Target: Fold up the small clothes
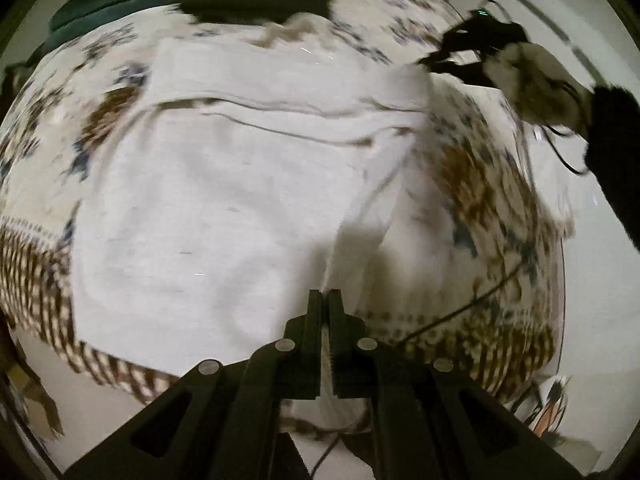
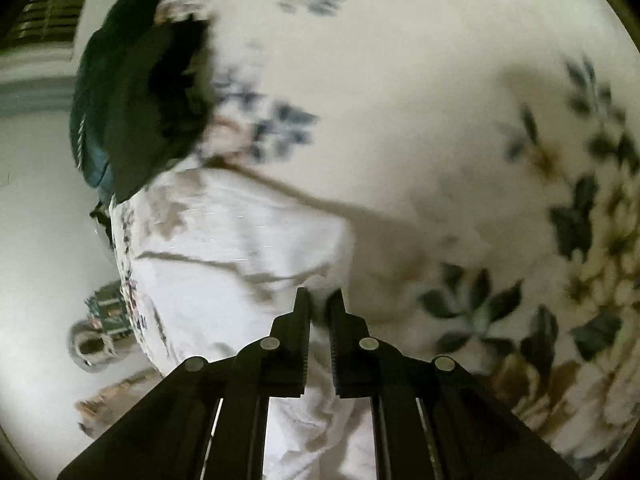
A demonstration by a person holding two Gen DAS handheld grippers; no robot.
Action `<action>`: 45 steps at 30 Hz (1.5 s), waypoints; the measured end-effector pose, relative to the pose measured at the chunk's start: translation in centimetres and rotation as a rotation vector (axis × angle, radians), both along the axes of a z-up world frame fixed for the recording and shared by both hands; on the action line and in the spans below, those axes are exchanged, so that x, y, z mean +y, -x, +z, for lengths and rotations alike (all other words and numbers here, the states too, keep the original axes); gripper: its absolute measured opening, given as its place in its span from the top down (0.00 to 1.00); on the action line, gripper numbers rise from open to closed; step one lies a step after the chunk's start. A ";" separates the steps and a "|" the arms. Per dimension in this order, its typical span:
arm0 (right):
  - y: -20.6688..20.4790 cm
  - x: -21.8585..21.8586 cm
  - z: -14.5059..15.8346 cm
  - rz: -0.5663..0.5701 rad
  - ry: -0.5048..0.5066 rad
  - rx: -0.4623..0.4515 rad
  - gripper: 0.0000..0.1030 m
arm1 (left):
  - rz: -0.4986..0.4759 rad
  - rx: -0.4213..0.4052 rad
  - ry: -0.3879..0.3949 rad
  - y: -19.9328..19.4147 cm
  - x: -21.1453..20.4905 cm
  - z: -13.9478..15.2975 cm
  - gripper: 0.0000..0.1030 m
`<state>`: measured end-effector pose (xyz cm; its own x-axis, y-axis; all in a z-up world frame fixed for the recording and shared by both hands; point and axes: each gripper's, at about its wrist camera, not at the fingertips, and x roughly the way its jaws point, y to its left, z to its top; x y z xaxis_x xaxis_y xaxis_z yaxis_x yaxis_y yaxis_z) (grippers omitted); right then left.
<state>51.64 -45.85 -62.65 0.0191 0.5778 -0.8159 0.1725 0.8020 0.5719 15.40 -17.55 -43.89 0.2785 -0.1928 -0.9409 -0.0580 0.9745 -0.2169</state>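
I have the left tool (image 1: 325, 294) pinched tight on the near edge of the white garment (image 1: 208, 208), which lies spread on the floral bedspread (image 1: 488, 184), so I can carry that edge over. My right tool (image 2: 319, 292) grips its other corner, I judge. No containers visible

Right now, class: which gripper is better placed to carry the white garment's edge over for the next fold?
Left. The left gripper is shut on the white garment; the right gripper shows a gap.
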 end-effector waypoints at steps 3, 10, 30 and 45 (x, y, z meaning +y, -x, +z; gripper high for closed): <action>-0.9 4.1 5.0 0.061 0.026 -0.064 0.92 | 0.088 -0.022 0.023 0.5 4.4 1.2 0.99; -2.1 19.1 13.3 0.241 0.087 -0.165 0.93 | 0.330 -0.024 0.114 2.5 15.3 0.8 0.99; -2.4 54.4 1.3 0.537 0.437 -0.084 0.85 | 0.379 0.229 0.288 3.1 32.4 -13.5 0.85; 28.2 27.4 -0.6 0.133 0.244 0.346 0.47 | 0.215 0.239 0.293 1.2 30.3 -13.1 0.58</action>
<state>23.46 -18.45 -63.27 -0.3404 0.3469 -0.8740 0.2065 0.9343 0.2904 14.23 12.79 -56.96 0.1225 -0.4227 -0.8980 -0.3356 0.8339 -0.4383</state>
